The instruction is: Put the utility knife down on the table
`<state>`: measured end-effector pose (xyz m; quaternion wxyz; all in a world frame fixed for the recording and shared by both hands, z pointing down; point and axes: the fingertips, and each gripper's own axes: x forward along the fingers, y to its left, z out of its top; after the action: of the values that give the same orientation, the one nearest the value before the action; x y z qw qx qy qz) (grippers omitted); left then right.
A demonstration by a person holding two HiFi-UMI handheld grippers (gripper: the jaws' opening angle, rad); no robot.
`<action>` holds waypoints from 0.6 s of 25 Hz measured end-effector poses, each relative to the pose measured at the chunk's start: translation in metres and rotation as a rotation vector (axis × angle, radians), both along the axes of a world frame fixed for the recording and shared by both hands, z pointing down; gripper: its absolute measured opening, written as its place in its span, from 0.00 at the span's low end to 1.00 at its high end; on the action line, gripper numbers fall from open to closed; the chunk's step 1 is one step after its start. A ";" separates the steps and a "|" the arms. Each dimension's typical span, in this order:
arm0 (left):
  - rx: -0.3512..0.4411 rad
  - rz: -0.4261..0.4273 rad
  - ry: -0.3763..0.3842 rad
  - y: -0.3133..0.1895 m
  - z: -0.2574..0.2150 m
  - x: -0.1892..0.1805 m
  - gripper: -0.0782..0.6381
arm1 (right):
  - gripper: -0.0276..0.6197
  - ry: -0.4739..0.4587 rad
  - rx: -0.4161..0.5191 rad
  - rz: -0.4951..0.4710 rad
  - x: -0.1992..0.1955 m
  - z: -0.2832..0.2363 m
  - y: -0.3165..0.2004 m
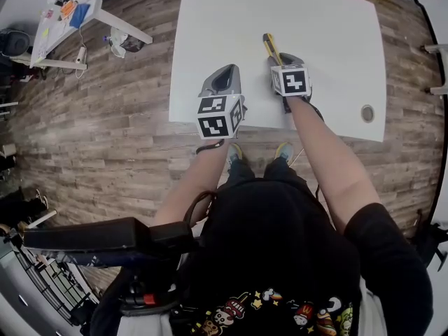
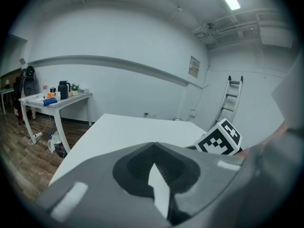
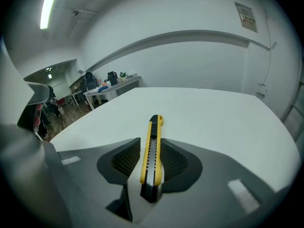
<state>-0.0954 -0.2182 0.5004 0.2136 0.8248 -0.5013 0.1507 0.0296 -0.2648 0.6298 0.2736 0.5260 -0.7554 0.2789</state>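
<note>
Over the near part of the white table (image 1: 210,19), the right gripper (image 3: 151,148) is clamped on the utility knife (image 3: 153,127). Its ribbed pads press the yellow-and-black handle from both sides near the rear end, and the front end sticks out ahead of the jaws, pointing away from the person. The knife lies roughly level above the tabletop. No view shows whether its underside touches the surface. The left gripper (image 2: 154,146) is held to the left over the table's near edge, jaws closed together on nothing.

To do the step well, the right gripper should come straight down until the full length of the handle rests flat on the table. The jaws should open only then, so the knife neither drops nor rolls. They should part evenly and fully, and the gripper should then draw back along the knife's axis so a pad does not drag it sideways. The surface ahead is bare, so there is room for this.
</note>
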 end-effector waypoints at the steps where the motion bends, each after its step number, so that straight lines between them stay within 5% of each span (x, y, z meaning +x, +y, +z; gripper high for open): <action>1: 0.000 0.001 0.000 0.000 0.000 0.000 0.11 | 0.27 -0.003 0.004 0.000 -0.001 -0.002 0.000; 6: 0.016 0.017 0.007 0.003 -0.006 0.007 0.11 | 0.26 -0.051 0.090 0.006 -0.003 -0.040 0.006; 10: 0.051 0.036 0.016 0.005 -0.023 0.014 0.11 | 0.08 -0.137 0.267 0.034 0.005 -0.125 0.029; 15: 0.133 0.066 0.041 0.014 -0.066 0.027 0.11 | 0.07 -0.163 0.531 0.063 0.029 -0.249 0.092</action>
<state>-0.0684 -0.2044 0.4344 0.1636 0.8562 -0.4782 0.1073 0.0583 -0.1730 0.3808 0.0556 0.5782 -0.8050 0.1209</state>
